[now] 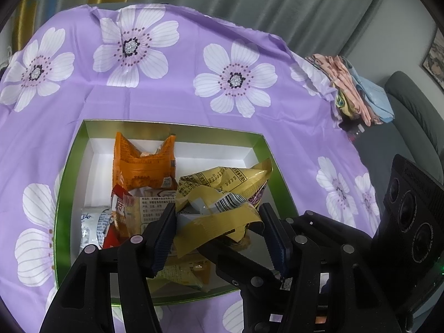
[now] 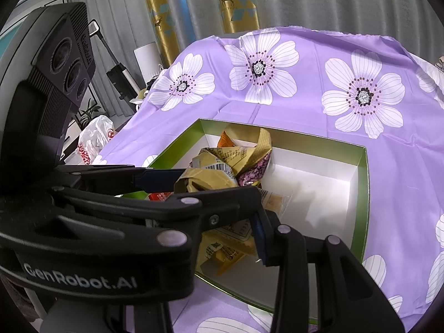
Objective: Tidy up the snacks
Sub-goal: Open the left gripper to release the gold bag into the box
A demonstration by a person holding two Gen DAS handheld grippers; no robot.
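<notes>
Left gripper (image 1: 217,222) is pinching the crumpled yellow snack bag (image 1: 222,191) over the green box (image 1: 259,136); orange packet (image 1: 144,163) showing here only. Right wrist view: right gripper (image 2: 222,211) part-open, grip unclear; box's bare right half showing.

White lettering reading "GenRobot.AI" is showing across the black body of the left gripper (image 2: 219,183) in the right wrist view. A barcode is showing on the crumpled yellow snack packet (image 1: 222,191), beside blocks of small Chinese print too fine to read. More small printed text is running across the orange packet (image 1: 143,163) and the red-and-cream packet (image 1: 133,208), none of it legible. Red lettering on a white plastic bag (image 2: 95,138) beyond the table is staying unreadable.
</notes>
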